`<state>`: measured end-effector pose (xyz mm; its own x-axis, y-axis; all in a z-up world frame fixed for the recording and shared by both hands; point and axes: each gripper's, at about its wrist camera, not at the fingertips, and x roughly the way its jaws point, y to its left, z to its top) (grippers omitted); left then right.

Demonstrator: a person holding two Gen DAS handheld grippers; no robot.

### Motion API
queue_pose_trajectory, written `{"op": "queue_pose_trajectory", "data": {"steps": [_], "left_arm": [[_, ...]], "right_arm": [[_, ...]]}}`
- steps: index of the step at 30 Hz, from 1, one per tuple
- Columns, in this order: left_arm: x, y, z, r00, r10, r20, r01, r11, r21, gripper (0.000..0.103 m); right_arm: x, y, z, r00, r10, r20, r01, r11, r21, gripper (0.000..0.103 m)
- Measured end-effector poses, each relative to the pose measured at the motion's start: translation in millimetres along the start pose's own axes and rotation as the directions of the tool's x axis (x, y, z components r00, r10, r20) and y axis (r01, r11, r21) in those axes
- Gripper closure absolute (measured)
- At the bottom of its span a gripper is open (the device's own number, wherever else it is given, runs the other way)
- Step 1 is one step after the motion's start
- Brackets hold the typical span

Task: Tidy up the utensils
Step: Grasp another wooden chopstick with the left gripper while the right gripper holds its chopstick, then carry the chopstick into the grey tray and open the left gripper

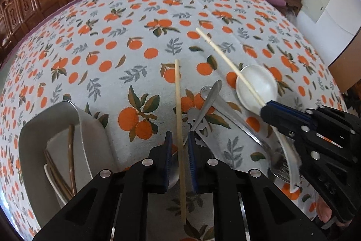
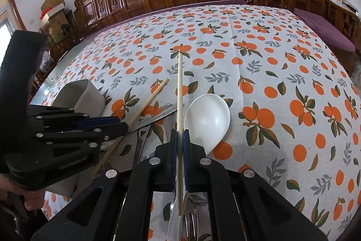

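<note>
Centrally, the left gripper (image 1: 179, 146) stands narrow around a pale chopstick (image 1: 179, 105) whose far end lies on the orange-print desk (image 1: 101, 37); contact with the pads cannot be told. Right gripper (image 2: 179, 134) clamps a second chopstick (image 2: 179, 87) above the white spoon (image 2: 206, 119). Left of them, a white holder (image 1: 33, 139) contains dark chopsticks (image 1: 71, 150).

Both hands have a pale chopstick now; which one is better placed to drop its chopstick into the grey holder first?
Probably left. The left gripper, with a chopstick between its fingers, sits right beside the grey holder. The right gripper, shut on its chopstick, is farther away, beyond the utensil pile.
</note>
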<state>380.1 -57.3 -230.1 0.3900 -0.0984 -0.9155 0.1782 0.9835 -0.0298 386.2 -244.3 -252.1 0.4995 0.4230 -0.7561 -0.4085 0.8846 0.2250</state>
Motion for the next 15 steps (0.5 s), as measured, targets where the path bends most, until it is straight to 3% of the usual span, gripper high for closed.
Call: {"op": "queue_pose_trajectory", "data": {"steps": [4,7,15], "left_arm": [[6.1,0.3,0.8,1.000,-0.005,-0.020,0.005,1.000,-0.001,0.091],[7.6,0.5,0.6,1.000,-0.008,-0.030,0.008,1.000,0.000,0.097],[-15.0,0.5,-7.0,0.999,-0.030,0.013,0.030,1.000,-0.003,0.099]], "right_arm": [[1.5,0.4,0.2,1.000,0.002,-0.002,-0.002,1.000,-0.003,0.097],[2.4,2.2,-0.2,1.000,0.003,-0.004,-0.003,1.000,-0.009,0.097],[1.6,5.1,-4.7,1.000,0.004,-0.002,-0.004,1.000,-0.021,0.097]]}}
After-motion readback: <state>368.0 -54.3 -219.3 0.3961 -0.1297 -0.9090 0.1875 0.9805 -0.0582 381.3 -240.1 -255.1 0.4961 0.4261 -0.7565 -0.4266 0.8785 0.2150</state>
